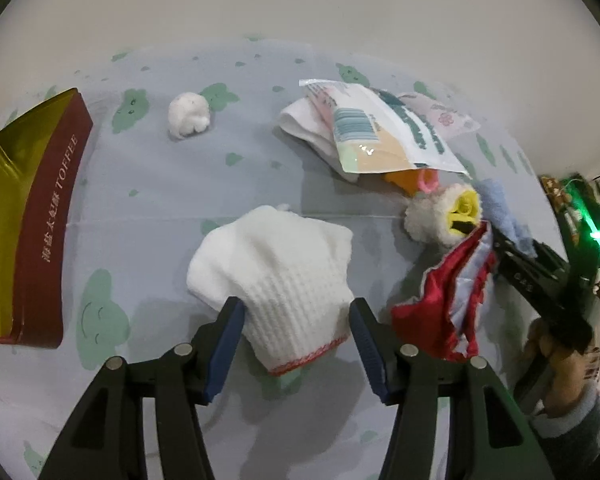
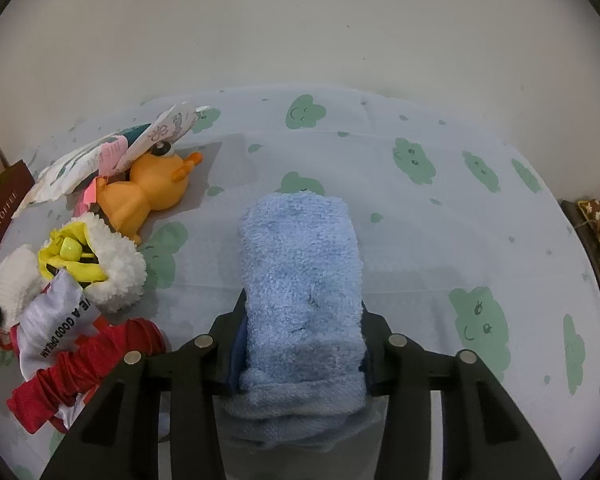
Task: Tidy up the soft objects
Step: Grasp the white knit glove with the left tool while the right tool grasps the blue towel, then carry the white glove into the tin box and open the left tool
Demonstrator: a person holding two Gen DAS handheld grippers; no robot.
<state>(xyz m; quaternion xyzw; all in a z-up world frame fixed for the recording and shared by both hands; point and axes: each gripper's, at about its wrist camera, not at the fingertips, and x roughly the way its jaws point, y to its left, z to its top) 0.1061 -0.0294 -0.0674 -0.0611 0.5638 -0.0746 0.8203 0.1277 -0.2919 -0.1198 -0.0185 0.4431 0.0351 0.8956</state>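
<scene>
Straddling white ribbed knit glove (image 1: 284, 280), left tool (image 1: 296, 320) stands apart, glove's long axis running forward between pads; right tool (image 2: 300, 344) clamped on rolled blue terry towel (image 2: 300, 272).

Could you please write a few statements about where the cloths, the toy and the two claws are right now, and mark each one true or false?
1. The right claw is closed on the blue towel. True.
2. The left claw grips the white knit cloth. False: its pads stand apart on either side of the cloth, not pressing it.
3. The orange toy lies partly under the plastic packets. True.
4. The small white ball sits inside the toffee box. False: it lies on the patterned sheet, apart from the box.
</scene>
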